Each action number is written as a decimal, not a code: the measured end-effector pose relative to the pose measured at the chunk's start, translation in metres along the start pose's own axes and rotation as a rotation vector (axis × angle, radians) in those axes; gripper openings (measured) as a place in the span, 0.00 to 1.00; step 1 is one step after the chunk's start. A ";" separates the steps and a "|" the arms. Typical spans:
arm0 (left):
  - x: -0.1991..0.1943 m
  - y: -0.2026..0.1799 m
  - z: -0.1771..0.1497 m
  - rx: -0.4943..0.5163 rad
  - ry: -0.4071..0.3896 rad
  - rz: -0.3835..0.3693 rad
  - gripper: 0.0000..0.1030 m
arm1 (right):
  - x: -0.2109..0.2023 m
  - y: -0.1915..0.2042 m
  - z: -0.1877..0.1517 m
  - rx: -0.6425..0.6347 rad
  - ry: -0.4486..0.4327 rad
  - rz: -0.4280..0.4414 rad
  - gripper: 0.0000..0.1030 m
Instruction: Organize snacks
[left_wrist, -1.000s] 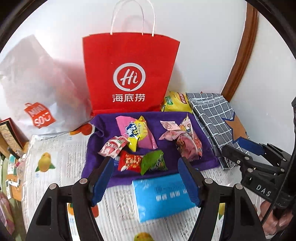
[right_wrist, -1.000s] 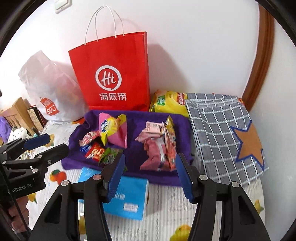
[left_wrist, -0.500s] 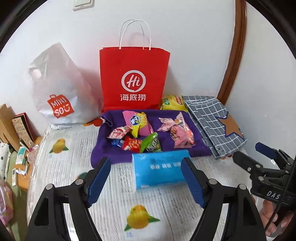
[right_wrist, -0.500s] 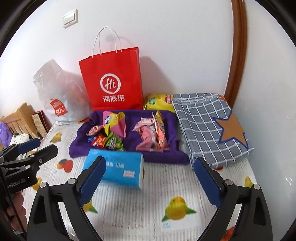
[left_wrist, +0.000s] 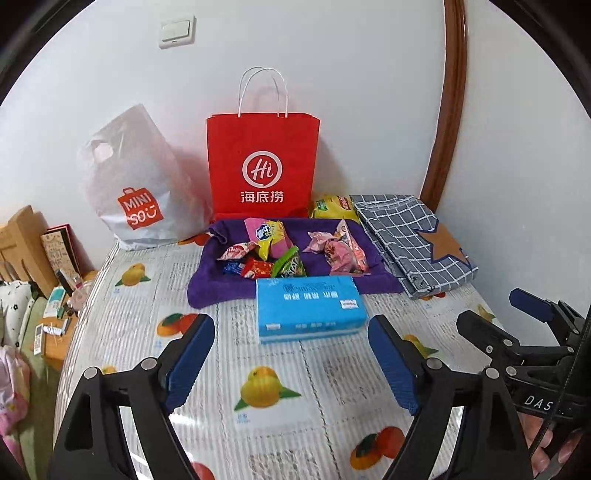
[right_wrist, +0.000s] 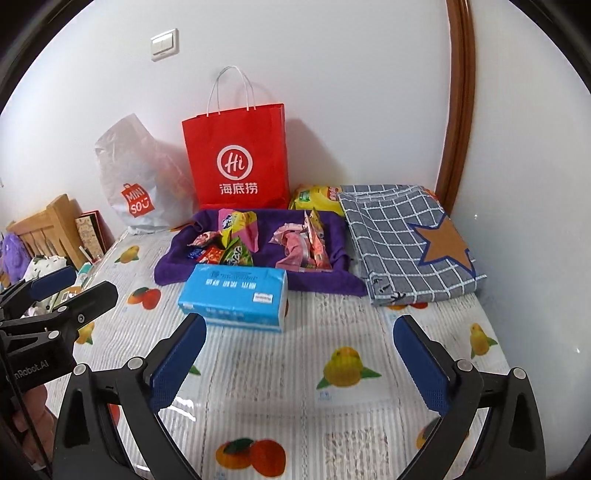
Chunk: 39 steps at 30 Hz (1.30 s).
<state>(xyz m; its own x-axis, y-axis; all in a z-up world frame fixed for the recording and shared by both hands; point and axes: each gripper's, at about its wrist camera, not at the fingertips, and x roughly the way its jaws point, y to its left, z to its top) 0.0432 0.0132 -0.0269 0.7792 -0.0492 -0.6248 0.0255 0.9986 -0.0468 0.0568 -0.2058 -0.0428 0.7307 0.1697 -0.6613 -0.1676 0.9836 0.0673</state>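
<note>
Several small snack packets lie in two heaps on a purple cloth (left_wrist: 207, 284) (right_wrist: 168, 271): a mixed colourful heap (left_wrist: 264, 254) (right_wrist: 225, 243) on the left, a pink and red heap (left_wrist: 341, 251) (right_wrist: 304, 245) on the right. A yellow chip bag (left_wrist: 330, 206) (right_wrist: 314, 197) lies behind the cloth. My left gripper (left_wrist: 291, 363) is open and empty, held back above the table in front of a blue tissue pack (left_wrist: 308, 308) (right_wrist: 236, 295). My right gripper (right_wrist: 299, 360) is open and empty, also short of the pack.
A red paper bag (left_wrist: 262, 162) (right_wrist: 236, 162) and a white plastic bag (left_wrist: 136, 184) (right_wrist: 136, 177) stand at the wall. A folded grey checked cloth (left_wrist: 410, 236) (right_wrist: 402, 243) lies right. The fruit-print tablecloth (left_wrist: 273, 398) covers the table; clutter sits past its left edge.
Both grippers have pulled back from the purple cloth toward the table's near side. The right gripper's jaws have opened wider. The snacks have not moved.
</note>
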 end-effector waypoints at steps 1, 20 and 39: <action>-0.004 -0.001 -0.003 0.002 -0.004 0.004 0.82 | -0.004 -0.001 -0.002 0.004 -0.004 -0.002 0.98; -0.027 -0.019 -0.013 0.024 -0.030 0.015 0.82 | -0.035 -0.011 -0.017 0.016 -0.050 0.001 0.98; -0.027 -0.019 -0.014 0.028 -0.026 0.013 0.82 | -0.039 -0.015 -0.019 0.015 -0.053 0.001 0.98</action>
<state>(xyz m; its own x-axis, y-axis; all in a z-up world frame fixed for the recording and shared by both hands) 0.0131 -0.0049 -0.0198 0.7955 -0.0362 -0.6049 0.0325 0.9993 -0.0170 0.0181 -0.2279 -0.0320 0.7644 0.1729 -0.6211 -0.1580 0.9842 0.0795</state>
